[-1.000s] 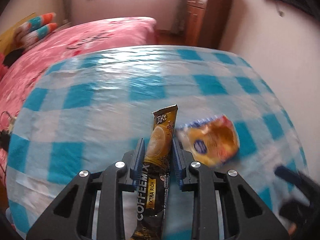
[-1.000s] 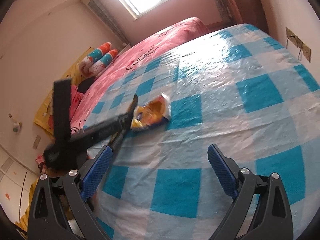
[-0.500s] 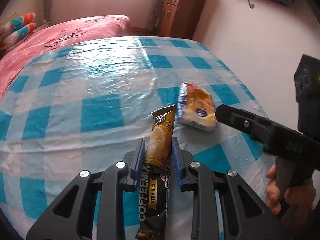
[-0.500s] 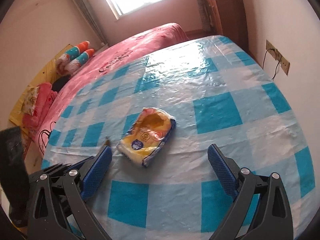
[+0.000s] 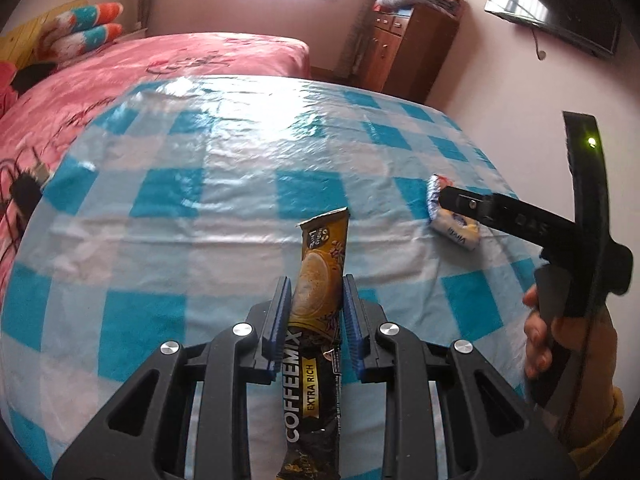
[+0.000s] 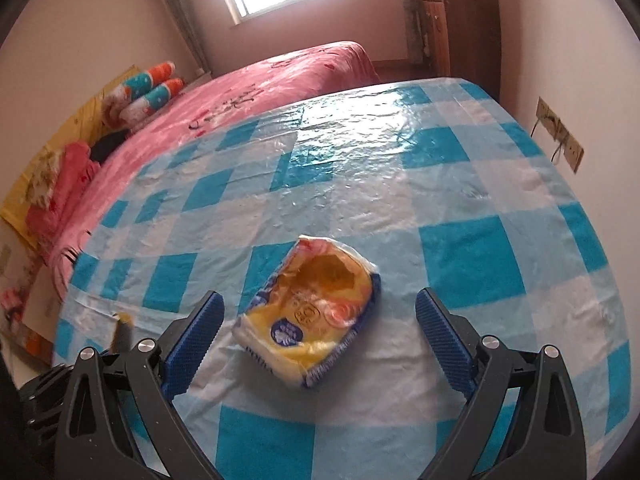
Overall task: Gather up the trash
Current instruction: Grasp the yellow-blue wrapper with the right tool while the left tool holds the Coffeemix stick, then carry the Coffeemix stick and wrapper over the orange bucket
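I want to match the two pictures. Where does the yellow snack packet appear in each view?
Left wrist view: yellow snack packet lies at the right on the checked tablecloth, partly behind the right gripper.
Right wrist view: it lies at lower centre, between the open fingers of the right gripper.
Shared landmark: the pink bed beyond the table.
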`<state>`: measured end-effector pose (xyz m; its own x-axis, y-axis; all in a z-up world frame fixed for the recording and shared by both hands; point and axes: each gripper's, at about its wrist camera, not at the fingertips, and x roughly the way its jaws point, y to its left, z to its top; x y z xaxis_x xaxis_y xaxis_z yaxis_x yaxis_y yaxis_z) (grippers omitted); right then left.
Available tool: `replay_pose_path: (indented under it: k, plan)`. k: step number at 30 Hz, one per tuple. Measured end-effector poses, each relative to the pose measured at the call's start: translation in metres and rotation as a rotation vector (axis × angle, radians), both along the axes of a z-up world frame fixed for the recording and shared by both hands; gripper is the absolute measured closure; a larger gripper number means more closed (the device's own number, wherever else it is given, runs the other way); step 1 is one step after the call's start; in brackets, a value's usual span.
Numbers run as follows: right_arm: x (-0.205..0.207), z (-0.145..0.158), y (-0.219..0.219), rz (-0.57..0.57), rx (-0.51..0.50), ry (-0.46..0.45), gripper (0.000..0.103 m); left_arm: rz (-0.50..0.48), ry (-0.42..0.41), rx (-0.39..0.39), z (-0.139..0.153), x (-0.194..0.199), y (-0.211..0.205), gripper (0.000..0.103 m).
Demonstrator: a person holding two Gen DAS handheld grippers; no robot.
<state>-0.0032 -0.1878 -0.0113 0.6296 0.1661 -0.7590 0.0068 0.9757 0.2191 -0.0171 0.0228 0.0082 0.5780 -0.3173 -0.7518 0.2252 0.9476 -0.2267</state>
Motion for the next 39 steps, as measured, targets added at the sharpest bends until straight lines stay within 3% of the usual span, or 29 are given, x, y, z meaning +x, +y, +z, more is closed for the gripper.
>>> replay_pose_path:
  k: [6,11,13,21,24,25,28,33,36,39]
  plan:
    - [0.007,-0.004,0.022,0.047,-0.102,0.023,0.009,0.018,0.004,-0.036,-0.003,-0.004,0.016,0.077]
    - [0.007,-0.005,0.032,0.063,-0.158,0.017,0.027,0.017,0.006,-0.056,-0.005,-0.005,0.02,0.077]
    - [0.006,-0.004,0.032,0.07,-0.147,0.006,0.042,0.015,0.009,-0.06,-0.006,-0.006,0.021,0.077]
    - [-0.003,-0.002,0.034,0.129,-0.093,-0.013,0.065,-0.002,0.0,-0.02,-0.005,-0.011,0.016,0.077]
    - [-0.006,-0.001,0.031,0.154,-0.042,-0.019,0.071,-0.019,-0.009,0.012,-0.004,-0.014,0.01,0.069]
    - [-0.007,0.0,0.031,0.157,-0.035,-0.023,0.084,-0.024,-0.011,0.02,-0.004,-0.015,0.007,0.064]
    - [-0.012,0.0,0.032,0.182,-0.006,-0.022,0.084,-0.049,-0.026,0.068,-0.004,-0.018,-0.005,0.053]
    - [-0.02,0.001,0.033,0.202,0.015,-0.026,0.084,-0.051,-0.035,0.128,-0.004,-0.018,-0.013,0.051]
    - [-0.025,0.001,0.035,0.219,0.034,-0.03,0.084,-0.034,-0.038,0.158,-0.004,-0.017,-0.016,0.058]
    - [-0.03,0.003,0.038,0.228,0.036,-0.039,0.084,-0.005,-0.04,0.176,-0.003,-0.015,-0.016,0.073]
